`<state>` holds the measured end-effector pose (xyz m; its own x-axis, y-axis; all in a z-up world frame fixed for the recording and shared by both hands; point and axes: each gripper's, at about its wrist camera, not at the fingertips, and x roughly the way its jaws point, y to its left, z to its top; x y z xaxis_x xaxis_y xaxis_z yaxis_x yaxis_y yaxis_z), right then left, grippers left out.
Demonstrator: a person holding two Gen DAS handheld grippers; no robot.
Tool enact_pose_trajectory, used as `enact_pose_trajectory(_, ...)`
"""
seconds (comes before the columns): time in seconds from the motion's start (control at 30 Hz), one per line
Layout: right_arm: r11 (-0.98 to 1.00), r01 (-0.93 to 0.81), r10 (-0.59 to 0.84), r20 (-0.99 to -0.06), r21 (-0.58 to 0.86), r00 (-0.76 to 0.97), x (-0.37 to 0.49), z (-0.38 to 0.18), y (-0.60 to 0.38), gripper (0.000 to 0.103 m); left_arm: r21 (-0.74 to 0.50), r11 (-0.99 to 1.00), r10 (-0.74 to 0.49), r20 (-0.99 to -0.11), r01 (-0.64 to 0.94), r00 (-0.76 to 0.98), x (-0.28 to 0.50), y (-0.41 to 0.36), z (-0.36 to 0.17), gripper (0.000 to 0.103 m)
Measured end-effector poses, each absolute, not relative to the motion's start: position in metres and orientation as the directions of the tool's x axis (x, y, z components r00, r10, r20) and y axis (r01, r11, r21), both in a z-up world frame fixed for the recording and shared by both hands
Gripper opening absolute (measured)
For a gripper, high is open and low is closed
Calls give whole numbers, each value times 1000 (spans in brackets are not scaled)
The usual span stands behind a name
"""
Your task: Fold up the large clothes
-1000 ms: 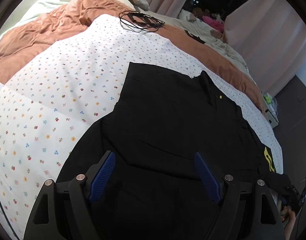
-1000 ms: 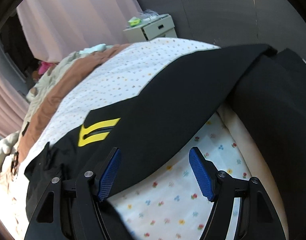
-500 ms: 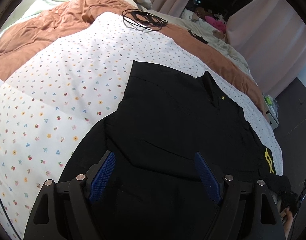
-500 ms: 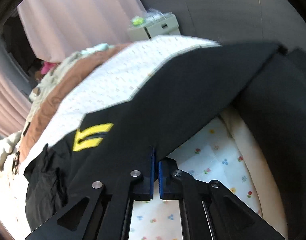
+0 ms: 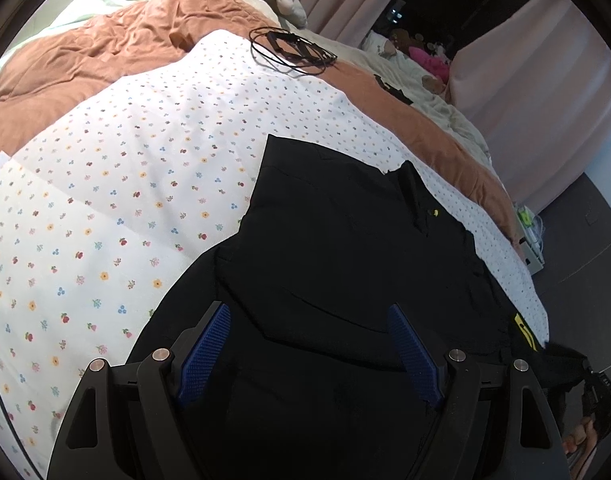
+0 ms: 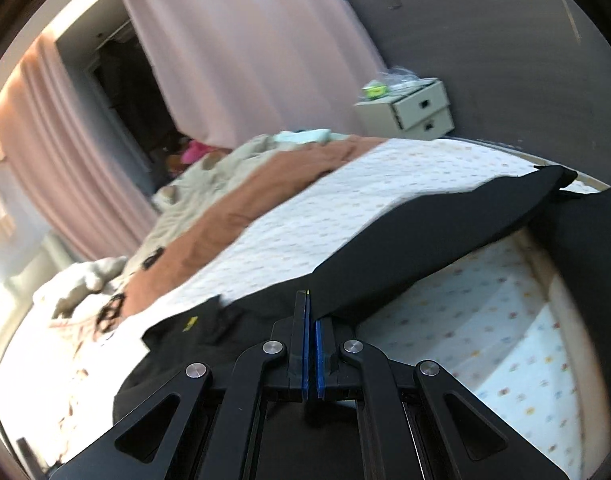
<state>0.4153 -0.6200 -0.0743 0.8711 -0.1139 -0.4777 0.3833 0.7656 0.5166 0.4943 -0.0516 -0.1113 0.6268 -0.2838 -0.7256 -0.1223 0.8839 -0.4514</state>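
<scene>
A bedroom: pink curtains [image 6: 241, 40], a dark grey wall [image 6: 485, 32], a white two-drawer nightstand [image 6: 417, 110], and a bed with a floral sheet [image 5: 125, 184].

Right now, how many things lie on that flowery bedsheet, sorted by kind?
Black garments with yellow markings: 1
Coiled black cables: 1
Total: 2
The shut right gripper pinches the garment's edge; the open left gripper hovers above it.

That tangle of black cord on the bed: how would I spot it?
Start at the bed's flowered sheet and follow it to its far edge, where the rust-brown quilt begins. The black cord lies there in loose loops, well beyond the black garment, the only thin wiry thing.
</scene>
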Motion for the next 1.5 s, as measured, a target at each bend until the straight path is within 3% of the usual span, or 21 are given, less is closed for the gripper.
enact_pose_trajectory(0.53, 829, 181, 96, -454, 529, 886, 483, -74, -498, 4, -489, 865, -315, -703, -112, 638, 496, -41, -106, 82)
enact_pose_trajectory(0.67, 844, 138, 174, -508, 518, 843, 510, -97, -457, 4, -501, 856, -315, -703, -130, 637, 496, -35, -107, 82)
enact_pose_trajectory(0.83, 866, 181, 199, -654, 466, 730, 537, -145, -420, 6, -505, 854, -323, -700, -122, 637, 496, -38, -106, 82)
enact_pose_trajectory(0.9, 855, 204, 224, -694, 477, 685, 538, -163, -418, 17, -502, 856, -320, -701, -122, 638, 496, -40, -106, 82)
enact_pose_trajectory(0.97, 825, 206, 284, -700, 527, 656, 533, -178, -418, 53, -503, 856, -322, -701, -120, 636, 496, -42, -106, 82)
enact_pose_trajectory(1.03, 812, 203, 299, -689, 547, 660, 520, -178, -422, 69, -502, 857, -325, -700, -115, 636, 495, -45, -105, 82)
enact_pose_trajectory(1.27, 745, 206, 308, -601, 634, 738, 472, -151, -451, 72, -479, 873, -317, -698, -91, 642, 493, -57, -102, 82)
enact_pose_trajectory(1.5, 617, 352, 176, -560, 703, 809, 408, -152, -515, 72, -479, 876, -315, -649, -50, 693, 486, -67, -91, 82)
